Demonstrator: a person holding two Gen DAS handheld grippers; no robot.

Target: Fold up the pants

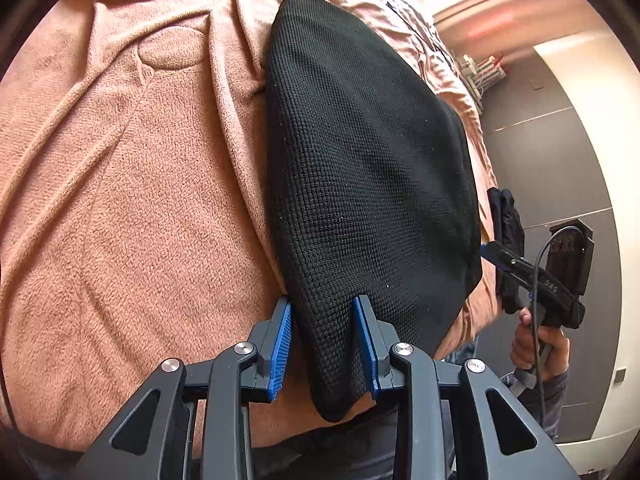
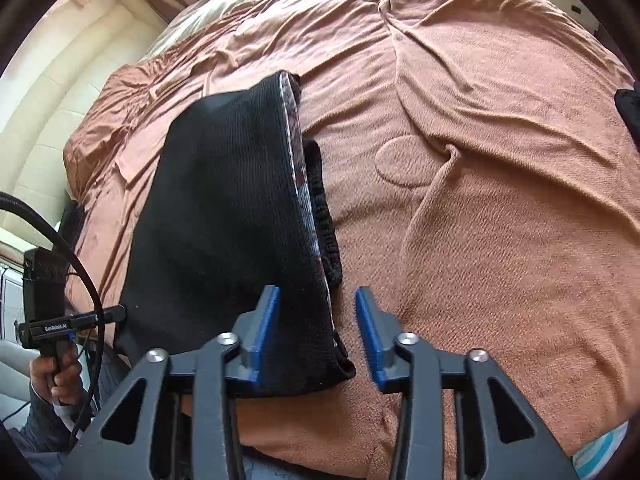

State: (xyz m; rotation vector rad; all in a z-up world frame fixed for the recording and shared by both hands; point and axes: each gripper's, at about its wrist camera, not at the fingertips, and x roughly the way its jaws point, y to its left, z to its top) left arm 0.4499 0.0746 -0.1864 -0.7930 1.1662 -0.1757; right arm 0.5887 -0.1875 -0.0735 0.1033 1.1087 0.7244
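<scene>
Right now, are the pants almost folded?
Nearly. The black knit pants already lie doubled into a compact stack on the salmon fleece blanket. The left gripper has its jaws around the near corner; the right gripper is open. Left: let go, maybe tidy.

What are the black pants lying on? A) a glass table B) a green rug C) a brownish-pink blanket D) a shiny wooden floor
C: the black pants lie folded on a wrinkled brownish-pink blanket that spreads out on every side of them.
</scene>
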